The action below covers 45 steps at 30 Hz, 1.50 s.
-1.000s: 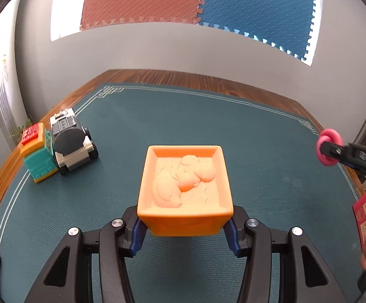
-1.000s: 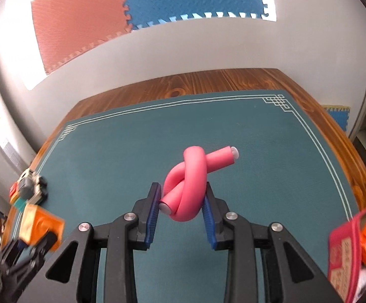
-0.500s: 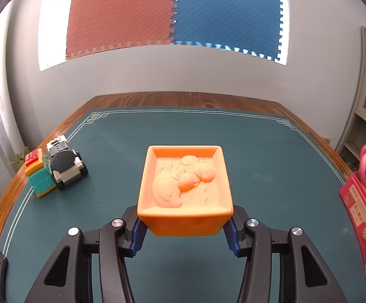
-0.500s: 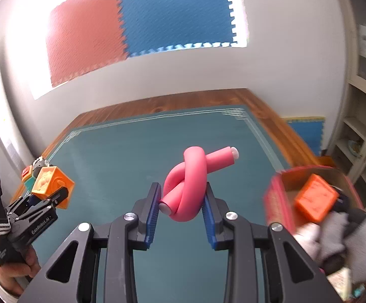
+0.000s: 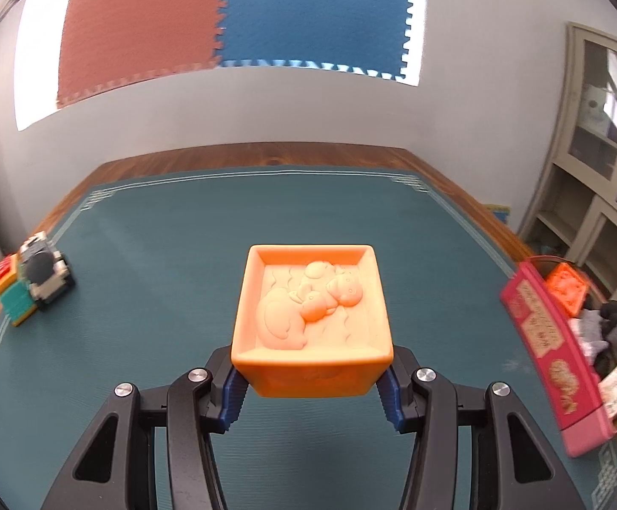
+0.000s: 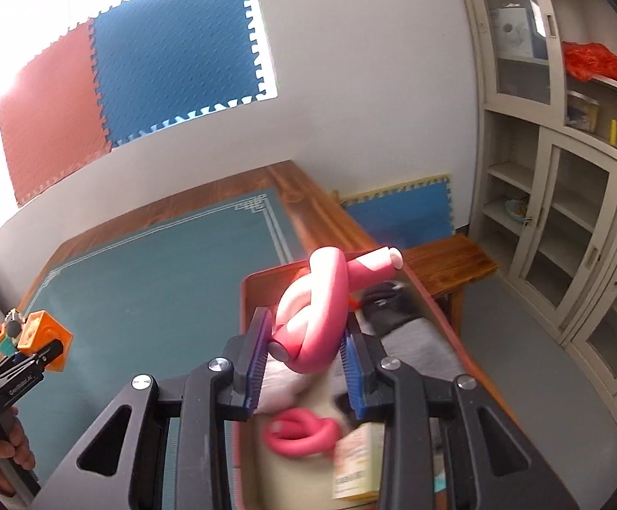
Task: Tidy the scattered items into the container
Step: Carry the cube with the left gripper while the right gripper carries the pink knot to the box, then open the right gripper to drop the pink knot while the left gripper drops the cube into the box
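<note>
While a second ago over mat, right jaws pinching pink knotted tube (image 6: 314,310) now above the container (image 6: 429,301).

My table (image 5: 189,159) is brown wood, nearly covered by a dark teal mat (image 5: 172,263) with pale border lines. On the mat's far left edge a grey and white toy truck (image 5: 46,274) sits touching a teal and orange block toy (image 5: 10,297). At the right edge lies the pink container (image 5: 550,348), piled with cloth, boxes and an orange toy.
</note>
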### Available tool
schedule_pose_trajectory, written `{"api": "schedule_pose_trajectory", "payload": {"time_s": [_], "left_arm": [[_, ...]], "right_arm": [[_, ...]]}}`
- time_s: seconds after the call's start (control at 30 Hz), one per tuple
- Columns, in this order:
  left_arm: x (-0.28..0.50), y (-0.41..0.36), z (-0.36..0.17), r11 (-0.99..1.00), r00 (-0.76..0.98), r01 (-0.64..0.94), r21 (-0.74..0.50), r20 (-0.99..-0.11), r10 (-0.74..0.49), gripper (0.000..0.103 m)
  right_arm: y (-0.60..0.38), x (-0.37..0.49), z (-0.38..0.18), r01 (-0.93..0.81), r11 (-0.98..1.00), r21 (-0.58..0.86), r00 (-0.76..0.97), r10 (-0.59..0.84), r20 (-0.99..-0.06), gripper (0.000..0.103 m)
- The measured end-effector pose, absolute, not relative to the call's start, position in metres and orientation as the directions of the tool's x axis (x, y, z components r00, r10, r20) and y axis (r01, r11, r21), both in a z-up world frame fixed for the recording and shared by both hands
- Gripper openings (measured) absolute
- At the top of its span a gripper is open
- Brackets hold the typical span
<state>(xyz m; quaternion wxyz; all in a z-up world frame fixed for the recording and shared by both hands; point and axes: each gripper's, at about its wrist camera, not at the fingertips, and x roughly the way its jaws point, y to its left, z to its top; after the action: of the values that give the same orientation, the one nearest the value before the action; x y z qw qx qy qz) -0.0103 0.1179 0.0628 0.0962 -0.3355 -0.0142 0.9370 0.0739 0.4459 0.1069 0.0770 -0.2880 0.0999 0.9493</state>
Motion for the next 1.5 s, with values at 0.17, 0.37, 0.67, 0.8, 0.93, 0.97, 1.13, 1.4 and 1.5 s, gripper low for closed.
{"api": "schedule_pose_trajectory", "payload": {"time_s": [0.17, 0.37, 0.67, 0.8, 0.93, 0.97, 1.13, 1.4, 1.5], "left_arm": [[-0.003, 0.158, 0.071, -0.967, -0.742, -0.24, -0.087, -0.625, 0.241, 0.053], [0.005, 0.199, 0.081, -0.945, -0.719, -0.317, -0.077, -0.631, 0.293, 0.053], [0.01, 0.243, 0.091, -0.897, -0.667, -0.431, -0.103, -0.633, 0.393, 0.053], [0.016, 0.262, 0.092, -0.865, -0.629, -0.487, -0.124, -0.637, 0.445, 0.053], [0.024, 0.282, 0.094, -0.83, -0.588, -0.538, -0.145, -0.641, 0.494, 0.053], [0.025, 0.287, 0.094, -0.822, -0.579, -0.55, -0.15, -0.641, 0.504, 0.053], [0.03, 0.314, 0.096, -0.766, -0.515, -0.616, -0.185, -0.641, 0.569, 0.053], [0.04, 0.344, 0.092, -0.669, -0.41, -0.711, -0.218, -0.645, 0.645, 0.064], [0.043, 0.34, 0.094, -0.68, -0.435, -0.705, -0.201, -0.634, 0.639, 0.069]], "right_arm": [[0.456, 0.068, 0.1, -0.188, -0.972, 0.142, -0.814, 0.073, -0.576, 0.035], [0.467, 0.055, 0.09, -0.16, -0.976, 0.149, -0.803, 0.041, -0.595, 0.035], [0.484, 0.072, 0.092, -0.202, -0.964, 0.174, -0.833, 0.075, -0.547, 0.05], [0.494, 0.081, 0.092, -0.226, -0.955, 0.194, -0.839, 0.089, -0.537, 0.05], [0.501, 0.087, 0.092, -0.243, -0.948, 0.206, -0.842, 0.1, -0.531, 0.05], [0.502, 0.088, 0.092, -0.246, -0.947, 0.206, -0.842, 0.104, -0.529, 0.05], [0.507, 0.093, 0.093, -0.263, -0.939, 0.221, -0.847, 0.115, -0.519, 0.05], [0.514, 0.101, 0.09, -0.29, -0.927, 0.236, -0.842, 0.13, -0.523, 0.05], [0.515, 0.103, 0.089, -0.295, -0.925, 0.241, -0.842, 0.132, -0.523, 0.05]]}}
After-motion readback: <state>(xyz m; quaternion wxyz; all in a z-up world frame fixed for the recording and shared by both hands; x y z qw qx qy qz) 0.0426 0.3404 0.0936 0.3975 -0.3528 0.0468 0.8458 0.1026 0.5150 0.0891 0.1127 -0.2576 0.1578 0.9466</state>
